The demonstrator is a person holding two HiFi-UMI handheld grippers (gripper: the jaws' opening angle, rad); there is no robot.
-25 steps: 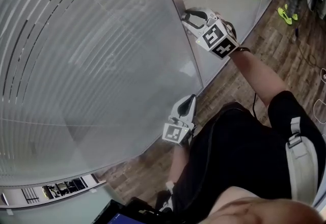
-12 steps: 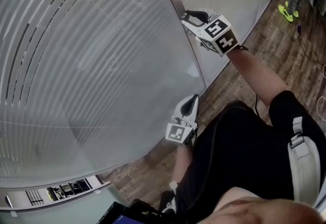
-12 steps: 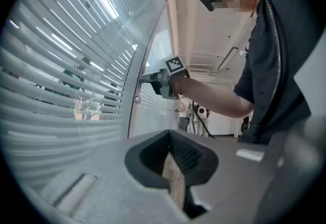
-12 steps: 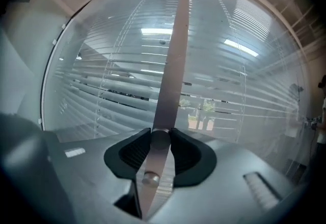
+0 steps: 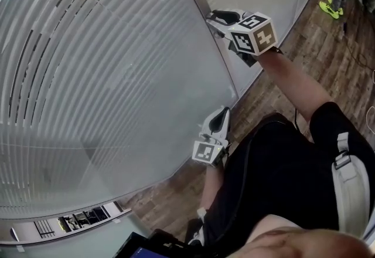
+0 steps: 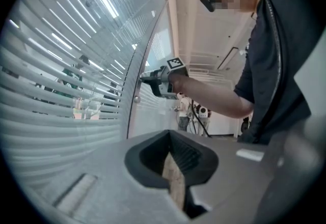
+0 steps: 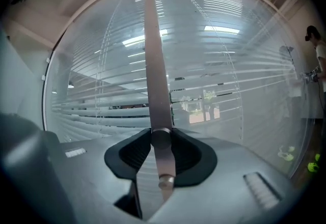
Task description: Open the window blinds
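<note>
Right gripper: upper right, pinches the round knob on the frame, just squeezed tighter.
Left gripper: fingers pressed together, empty.
Do well: grip firm, roll slowly, watch the slats.

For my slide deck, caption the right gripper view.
Right tool tightening on the knob of the metal window post, slatted blinds partly open behind glass.

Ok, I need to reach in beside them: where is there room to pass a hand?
Free: along the glass left of the metal post, and over the wood floor right of the raised forearm. Crowded: at the post, where the right claw has just tightened on the blind knob, with the left claw below it.
</note>
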